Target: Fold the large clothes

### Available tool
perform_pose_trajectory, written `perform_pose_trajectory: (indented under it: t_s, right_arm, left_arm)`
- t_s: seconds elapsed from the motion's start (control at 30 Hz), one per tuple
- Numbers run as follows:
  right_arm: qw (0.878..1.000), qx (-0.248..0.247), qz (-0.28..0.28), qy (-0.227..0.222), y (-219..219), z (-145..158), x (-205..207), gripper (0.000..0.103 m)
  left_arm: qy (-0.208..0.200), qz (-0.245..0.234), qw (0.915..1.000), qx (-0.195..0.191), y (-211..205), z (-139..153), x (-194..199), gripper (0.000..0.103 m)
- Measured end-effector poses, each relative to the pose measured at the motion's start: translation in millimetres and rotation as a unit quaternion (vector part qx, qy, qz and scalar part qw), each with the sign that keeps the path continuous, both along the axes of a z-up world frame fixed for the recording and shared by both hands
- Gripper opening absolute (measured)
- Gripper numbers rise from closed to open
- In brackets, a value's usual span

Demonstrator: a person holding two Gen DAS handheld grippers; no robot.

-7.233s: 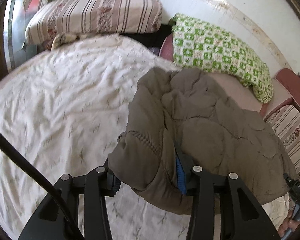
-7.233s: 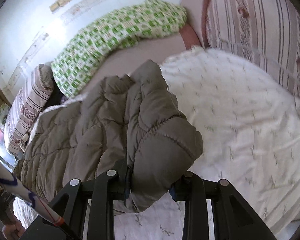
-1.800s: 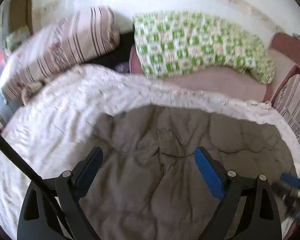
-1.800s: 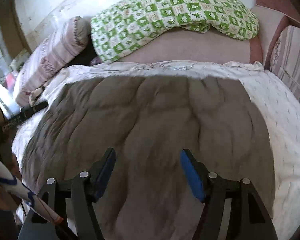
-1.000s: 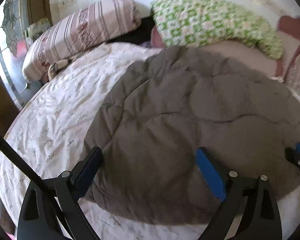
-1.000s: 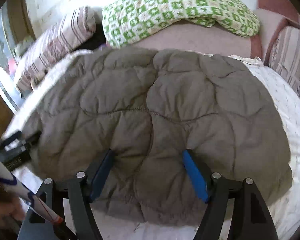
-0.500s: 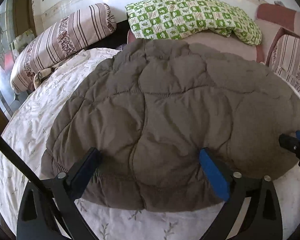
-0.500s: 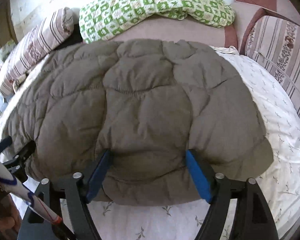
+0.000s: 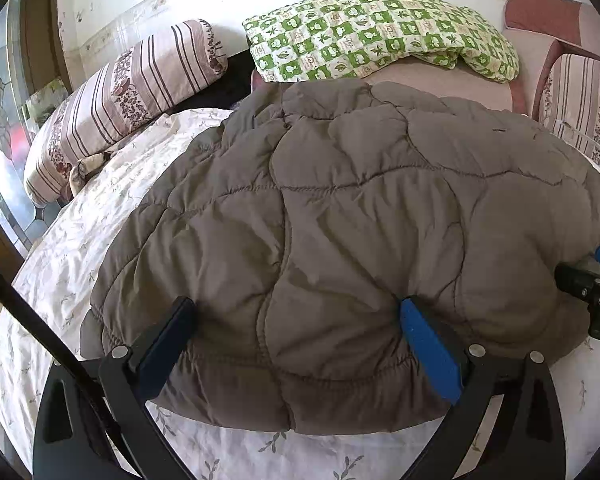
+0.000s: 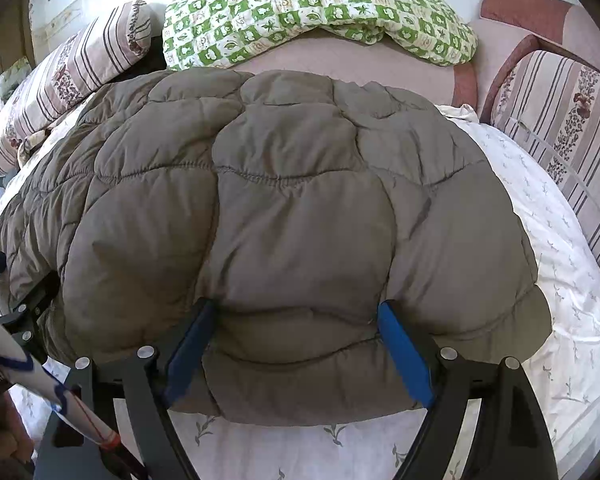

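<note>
Big brown puffy coat (image 9: pixel 340 220) spread out flat on the bed (image 9: pixel 80 240), hem close to the near edge, top up by the far edge. Left gripper (image 9: pixel 296 316) at the hem, jaws wide and just been opening, coat edge between them but not squeezed. Right gripper (image 10: pixel 296 316) at the hem too, jaws also just been opening, let go, cloth lying loose between. Laid out and smoothed, looks like. No tidy fold made yet. Still to do, probably: sleeves and sides in, then folding over.

Grey-brown quilted jacket (image 9: pixel 340 220), green-checked blanket (image 9: pixel 380 36)
</note>
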State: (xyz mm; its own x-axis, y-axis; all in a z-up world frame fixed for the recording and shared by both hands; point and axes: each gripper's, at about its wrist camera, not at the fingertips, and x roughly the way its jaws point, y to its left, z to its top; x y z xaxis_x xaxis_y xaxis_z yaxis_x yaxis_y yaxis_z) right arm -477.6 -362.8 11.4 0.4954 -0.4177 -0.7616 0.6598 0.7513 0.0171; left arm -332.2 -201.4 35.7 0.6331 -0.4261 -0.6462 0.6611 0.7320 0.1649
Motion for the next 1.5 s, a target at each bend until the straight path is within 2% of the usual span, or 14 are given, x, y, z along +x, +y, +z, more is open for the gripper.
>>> perform_pose_trajectory:
  t_s: [0.2, 0.4, 0.53, 0.67, 0.9, 1.07, 1.2, 1.3, 1.33, 1.43, 1.5]
  right_arm:
    - [1.0, -0.01, 0.003, -0.002, 4.5, 4.3, -2.4, 0.087]
    - [0.999, -0.027, -0.005, -0.028, 4.5, 17.9, -12.5, 0.087]
    - [0.999, -0.012, -0.017, -0.024, -3.8, 13.0, -13.1, 0.092]
    - [1.0, 0.003, -0.013, -0.012, -8.2, 3.5, -8.6, 0.101]
    - [1.0, 0.004, -0.01, -0.009, -10.6, -1.5, -5.7, 0.102]
    - [1.0, -0.015, -0.011, -0.017, -2.8, 9.0, -13.1, 0.102]
    - [0.998, -0.045, -0.024, -0.046, 3.8, 29.2, -31.6, 0.102]
    - [0.995, -0.042, -0.055, -0.075, -5.0, 38.7, -51.1, 0.102]
    - [0.994, -0.036, -0.065, -0.075, -9.8, 37.6, -55.3, 0.102]
    - [0.995, 0.015, -0.088, -0.054, -32.2, 21.2, -60.0, 0.075]
    - [0.994, 0.039, -0.088, -0.045, -40.5, 11.4, -58.0, 0.075]
  left_arm:
    - [-0.003, 0.001, 1.0, -0.002, 0.1, -0.7, -1.4, 0.102]
    - [-0.005, 0.001, 1.0, -0.003, -0.2, -0.7, -1.7, 0.102]
    - [-0.004, 0.001, 1.0, -0.003, 0.5, -1.1, -1.4, 0.103]
    - [-0.005, 0.0, 1.0, -0.002, 0.4, -1.4, -1.6, 0.103]
    - [-0.009, 0.0, 0.9999, -0.005, 1.0, -0.3, -1.6, 0.103]
    - [-0.018, 0.002, 0.9998, -0.013, 2.9, 0.3, -5.3, 0.103]
    - [-0.022, 0.002, 0.9997, -0.014, 4.0, 0.4, -7.7, 0.103]
    - [-0.027, 0.004, 0.9996, -0.011, 3.3, 0.2, -9.6, 0.103]
    - [-0.029, 0.004, 0.9995, -0.011, 3.1, -0.6, -10.7, 0.103]
    - [-0.033, 0.004, 0.9994, -0.011, 2.4, -2.3, -12.0, 0.103]
    - [-0.033, 0.004, 0.9994, -0.01, 2.2, -2.6, -12.3, 0.103]
